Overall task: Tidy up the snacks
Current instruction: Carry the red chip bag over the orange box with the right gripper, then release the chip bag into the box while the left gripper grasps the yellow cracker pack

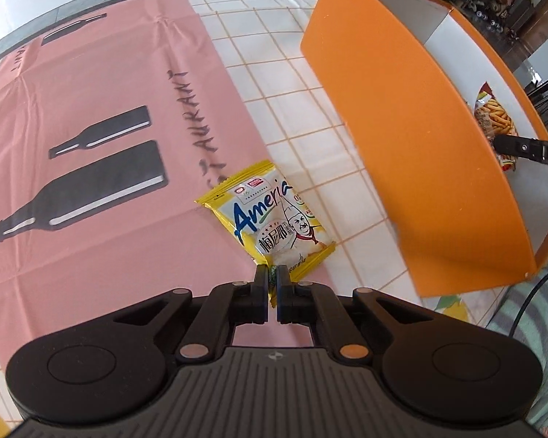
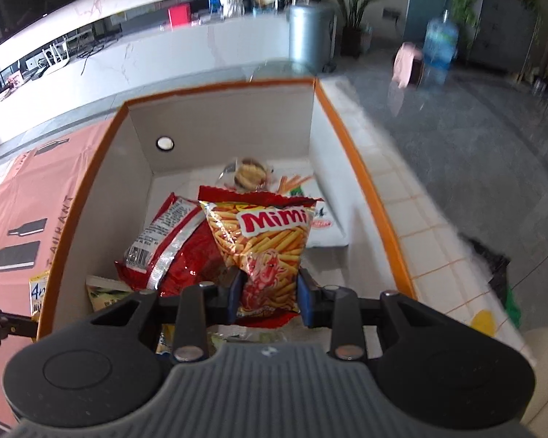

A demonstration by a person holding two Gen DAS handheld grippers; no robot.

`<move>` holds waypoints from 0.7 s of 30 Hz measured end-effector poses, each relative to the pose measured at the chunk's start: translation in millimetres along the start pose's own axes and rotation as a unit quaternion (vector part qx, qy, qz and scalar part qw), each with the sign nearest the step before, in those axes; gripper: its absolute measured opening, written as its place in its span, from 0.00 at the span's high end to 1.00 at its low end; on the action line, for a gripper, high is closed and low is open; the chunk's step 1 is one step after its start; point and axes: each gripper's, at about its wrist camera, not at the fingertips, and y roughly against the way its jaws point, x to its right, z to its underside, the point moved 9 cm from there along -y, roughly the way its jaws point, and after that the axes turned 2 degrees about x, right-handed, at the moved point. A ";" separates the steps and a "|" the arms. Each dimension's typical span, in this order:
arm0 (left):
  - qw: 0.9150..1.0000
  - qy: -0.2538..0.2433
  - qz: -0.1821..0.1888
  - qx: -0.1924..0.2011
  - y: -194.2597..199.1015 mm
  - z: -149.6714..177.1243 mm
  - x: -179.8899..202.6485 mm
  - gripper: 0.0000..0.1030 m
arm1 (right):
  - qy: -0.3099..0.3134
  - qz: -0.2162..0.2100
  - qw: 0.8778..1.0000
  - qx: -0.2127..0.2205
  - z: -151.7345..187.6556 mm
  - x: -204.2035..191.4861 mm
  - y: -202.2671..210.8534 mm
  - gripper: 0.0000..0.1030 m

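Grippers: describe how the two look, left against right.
Both have a black two-finger linkage with silver pivot pins, round black side discs and a grey ribbed housing bearing a small logo. The left gripper has black fingers; the right gripper has blue pads.

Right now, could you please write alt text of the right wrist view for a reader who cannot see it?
The right gripper is shut on a Mimi snack bag over an open orange box with white inner walls. A red packet and other snacks lie inside the box, which stands on a checked tablecloth.
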 end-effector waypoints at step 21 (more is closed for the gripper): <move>0.986 0.151 -0.056 0.042 -6.9 -25.4 -16.8 0.19 | 0.094 -0.005 0.996 0.003 -67.3 -46.0 -56.8 0.71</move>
